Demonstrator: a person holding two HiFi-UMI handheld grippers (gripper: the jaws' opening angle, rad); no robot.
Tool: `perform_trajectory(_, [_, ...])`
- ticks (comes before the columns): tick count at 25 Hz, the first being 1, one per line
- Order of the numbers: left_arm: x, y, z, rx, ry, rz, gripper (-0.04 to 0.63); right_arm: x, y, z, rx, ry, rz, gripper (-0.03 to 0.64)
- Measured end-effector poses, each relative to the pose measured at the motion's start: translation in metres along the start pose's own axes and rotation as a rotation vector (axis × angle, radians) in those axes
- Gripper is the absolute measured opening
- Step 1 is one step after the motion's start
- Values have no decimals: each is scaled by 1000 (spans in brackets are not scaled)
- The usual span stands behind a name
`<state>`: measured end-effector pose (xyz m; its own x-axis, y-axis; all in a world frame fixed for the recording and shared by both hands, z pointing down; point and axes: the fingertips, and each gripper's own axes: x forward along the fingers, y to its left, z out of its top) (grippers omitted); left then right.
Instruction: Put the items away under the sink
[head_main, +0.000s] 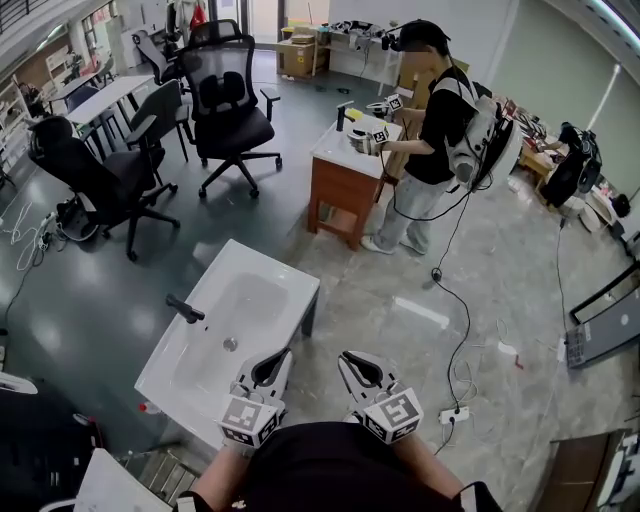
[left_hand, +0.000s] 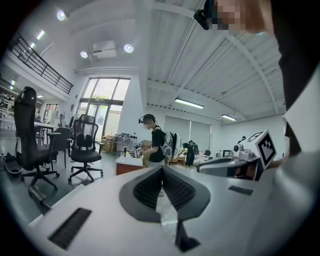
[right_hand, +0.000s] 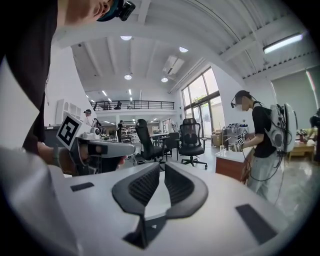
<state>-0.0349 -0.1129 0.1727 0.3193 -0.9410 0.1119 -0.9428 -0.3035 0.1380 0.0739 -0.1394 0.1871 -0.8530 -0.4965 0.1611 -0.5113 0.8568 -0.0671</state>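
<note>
The sink (head_main: 268, 266) sits at eleven o'clock from both grippers, its basin hiding the space beneath. The left gripper (head_main: 281, 357) and right gripper (head_main: 347, 358) hover side by side, jaws closed on nothing, their handles cut off behind the wearer's dark top (head_main: 330, 470).

Floor (head_main: 400, 340): dark grey at left, pale marbled tile at right. White sink unit (head_main: 290, 282) stood on floor near boundary of both zones; black faucet (head_main: 186, 309) mounted on its rim, drain (head_main: 230, 344) seen in basin. Two black office chairs (head_main: 232, 110) (head_main: 95, 175) stood on dark zone. Wooden cabinet (head_main: 335, 200) with white top placed beyond sink, on pale tile; dark upright object (head_main: 342, 115) carried on top, other small items not identifiable. Power strip (head_main: 456, 413) and black cable (head_main: 462, 330) laid on tile at right.
</note>
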Motion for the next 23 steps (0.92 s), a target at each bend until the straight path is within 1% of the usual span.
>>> perform_trajectory(8, [1,8,-3,0,19,36,23,-1,-6,6,-4,-9,-28,52])
perform_trajectory(14, [1,-6,-8,-1,33,25,23,-9,-13,1,19,-10,-50,52])
perform_trajectory(17, [0,-9,-13,-10,44,29,23,-11,-16,3,23,-14,-58,52])
perform_trajectory(23, [0,-10,-24,-28,64,40,23,-13,-21,-10,44,-4,-59,52])
